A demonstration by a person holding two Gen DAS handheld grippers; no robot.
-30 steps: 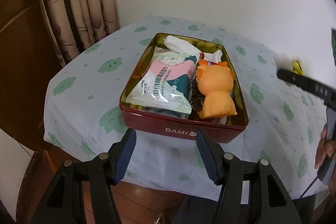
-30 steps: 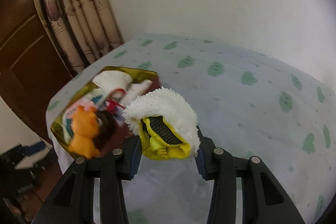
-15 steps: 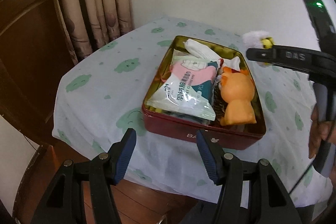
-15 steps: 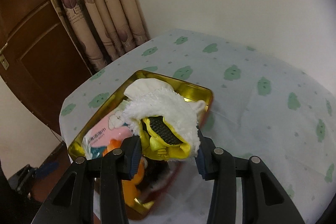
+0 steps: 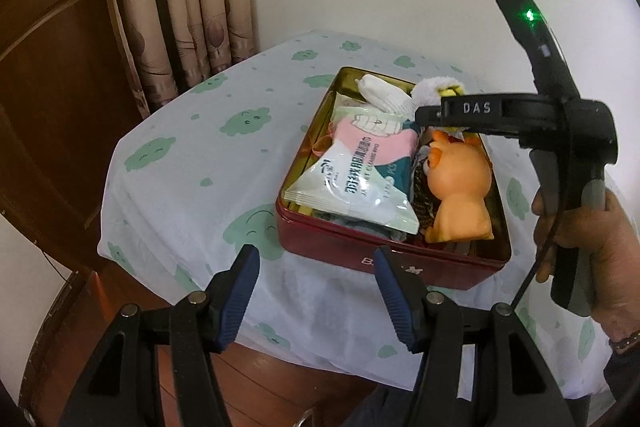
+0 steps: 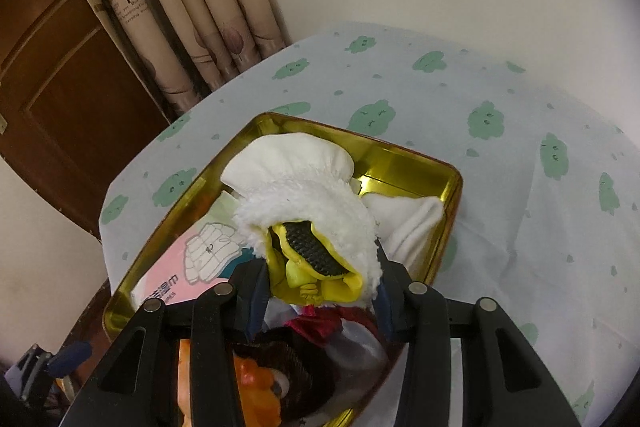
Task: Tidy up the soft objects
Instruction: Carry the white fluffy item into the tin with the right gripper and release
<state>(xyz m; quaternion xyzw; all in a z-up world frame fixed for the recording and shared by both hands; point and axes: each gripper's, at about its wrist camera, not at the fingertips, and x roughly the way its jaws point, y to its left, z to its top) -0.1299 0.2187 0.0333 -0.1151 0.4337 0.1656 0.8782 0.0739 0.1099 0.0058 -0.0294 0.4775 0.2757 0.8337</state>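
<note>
The right claw (image 6: 320,291) grips a white-and-yellow fuzzy toy (image 6: 316,223), its jaws having just eased slightly wider, right over the far end of the red tin (image 5: 384,255). Below it lie a wipes packet (image 5: 360,175) and an orange plush (image 5: 460,195). The left claw (image 5: 316,291) hangs wide and empty, the tin just ahead on the desk (image 5: 192,147).

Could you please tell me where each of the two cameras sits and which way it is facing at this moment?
Left wrist: on the left gripper, jaws open and empty, looking down at the tin from its near side; the right gripper and a hand show.
Right wrist: on the right gripper, looking down over the tin; the fluffy toy sits between its fingers.
Shared: tin, fluffy toy, wipes pack, orange toy, tablecloth.
</note>
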